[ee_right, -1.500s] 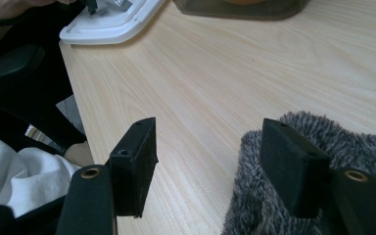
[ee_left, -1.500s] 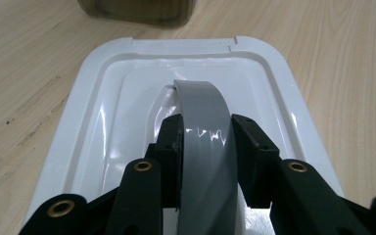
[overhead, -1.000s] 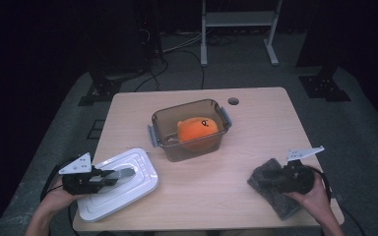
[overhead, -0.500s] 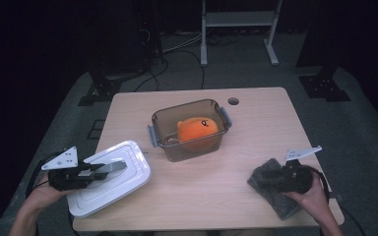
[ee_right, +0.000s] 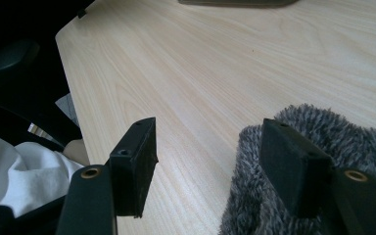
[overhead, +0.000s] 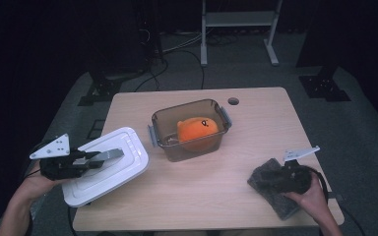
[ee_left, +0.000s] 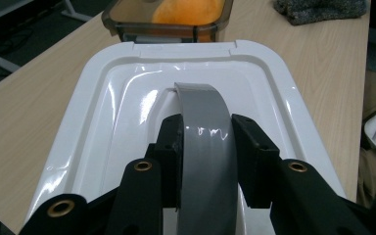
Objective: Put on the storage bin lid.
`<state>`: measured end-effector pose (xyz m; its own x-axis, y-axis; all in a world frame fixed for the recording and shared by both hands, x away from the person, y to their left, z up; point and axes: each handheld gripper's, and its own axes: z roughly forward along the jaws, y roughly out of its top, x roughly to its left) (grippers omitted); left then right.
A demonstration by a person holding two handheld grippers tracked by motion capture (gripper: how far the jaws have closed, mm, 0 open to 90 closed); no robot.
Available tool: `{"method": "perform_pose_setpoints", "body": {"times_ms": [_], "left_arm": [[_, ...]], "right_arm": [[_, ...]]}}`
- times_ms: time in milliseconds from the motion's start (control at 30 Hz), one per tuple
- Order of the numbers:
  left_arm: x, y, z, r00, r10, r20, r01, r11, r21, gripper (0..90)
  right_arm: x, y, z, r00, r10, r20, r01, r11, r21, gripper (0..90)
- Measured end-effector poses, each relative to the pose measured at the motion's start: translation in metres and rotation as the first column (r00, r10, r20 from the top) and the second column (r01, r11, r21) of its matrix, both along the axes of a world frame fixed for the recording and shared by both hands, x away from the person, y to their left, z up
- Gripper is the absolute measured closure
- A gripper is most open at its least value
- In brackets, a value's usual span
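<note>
You have the white lid [overhead: 106, 169] clamped by its grey handle [ee_left: 205, 142] in the left gripper [overhead: 86, 160], lifted at the table's [overhead: 256, 98] near-left corner, so next carry it level over the brown container [overhead: 189, 129] holding the orange toy [overhead: 197, 132], while your right gripper [ee_right: 205, 161] rests open-jawed over the grey cloth [ee_right: 284, 196].

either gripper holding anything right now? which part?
Left gripper is shut on the white lid, clamping its grey strap handle. Right gripper is open over the grey fuzzy cloth, holding nothing.
</note>
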<state>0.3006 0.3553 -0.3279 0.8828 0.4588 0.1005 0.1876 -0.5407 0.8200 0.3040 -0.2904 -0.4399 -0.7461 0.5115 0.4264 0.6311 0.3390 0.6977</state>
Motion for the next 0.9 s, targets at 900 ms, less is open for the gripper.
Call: {"method": "perform_pose_setpoints", "body": {"times_ms": [900], "left_arm": [[0.061, -0.074, 0.047, 0.9956, -0.091, 0.021, 0.091, 0.9959, 0.002, 66.5]], "right_arm": [[0.0, -0.003, 0.002, 0.9999, 0.005, 0.009, -0.006, 1.0, 0.015, 38.1]]}}
